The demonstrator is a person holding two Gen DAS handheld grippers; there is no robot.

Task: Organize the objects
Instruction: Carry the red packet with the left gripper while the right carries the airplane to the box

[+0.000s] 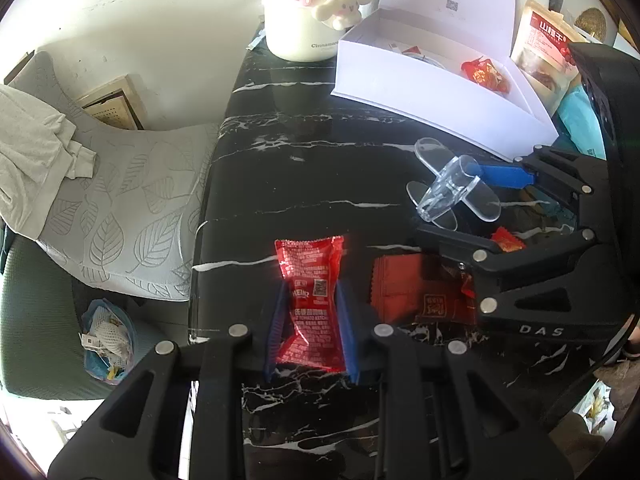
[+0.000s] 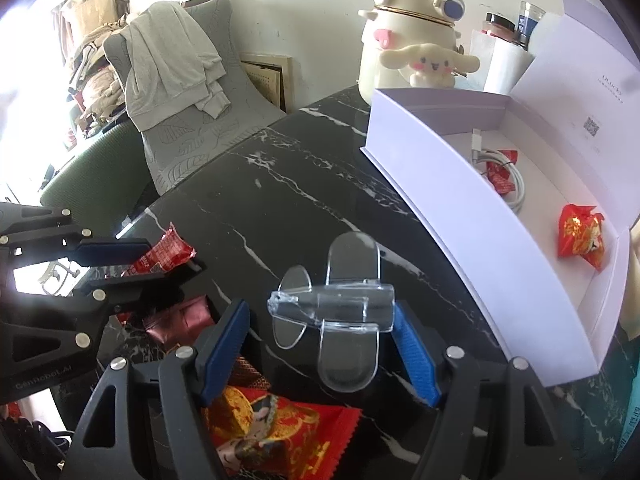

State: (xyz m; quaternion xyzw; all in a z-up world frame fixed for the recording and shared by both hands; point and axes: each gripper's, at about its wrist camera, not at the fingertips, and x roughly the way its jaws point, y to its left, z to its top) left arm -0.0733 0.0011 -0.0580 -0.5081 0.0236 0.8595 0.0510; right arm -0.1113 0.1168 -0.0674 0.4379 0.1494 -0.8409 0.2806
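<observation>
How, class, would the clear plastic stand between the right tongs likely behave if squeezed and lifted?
The clear plastic stand looks rigid, so it should keep its shape. Its glossy surface may slip against the right tongs. Its thin curved plates jut out unevenly, so it might twist or tip when lifted.

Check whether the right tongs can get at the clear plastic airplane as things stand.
Probably yes: the right tongs stand open with the clear plastic airplane already between their pads, and nothing lies on it or across the gap.

A red patterned packet [image 2: 276, 428] lies partly hidden beneath the right tongs [image 2: 320, 356], its print illegible.
</observation>
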